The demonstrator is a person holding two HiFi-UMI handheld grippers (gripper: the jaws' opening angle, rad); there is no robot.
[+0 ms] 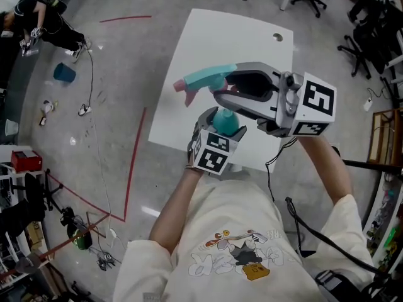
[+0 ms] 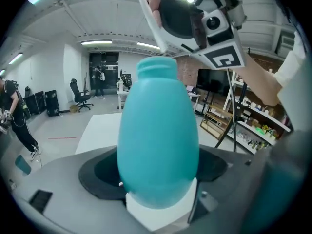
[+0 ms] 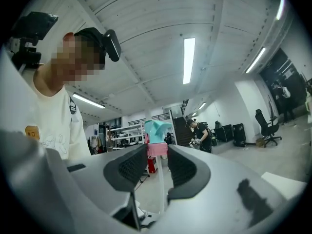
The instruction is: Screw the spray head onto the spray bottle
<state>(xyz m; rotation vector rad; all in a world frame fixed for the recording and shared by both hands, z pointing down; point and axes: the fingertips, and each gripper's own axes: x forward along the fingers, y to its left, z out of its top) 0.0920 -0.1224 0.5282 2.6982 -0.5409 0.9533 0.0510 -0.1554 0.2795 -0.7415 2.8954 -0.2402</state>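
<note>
Right jaws clamp spray head; left jaws clamp bottle.

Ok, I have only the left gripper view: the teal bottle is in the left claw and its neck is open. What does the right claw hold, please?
Observer: The right claw is shut on the spray head, gripping its pink collar.
Operator: Does the head have its tube?
Observer: Yes, a thin clear tube extends from the collar.
Operator: Where does the nozzle point?
Observer: In the head view, the pink nozzle tip points to the person's left, out past the bottle.
</note>
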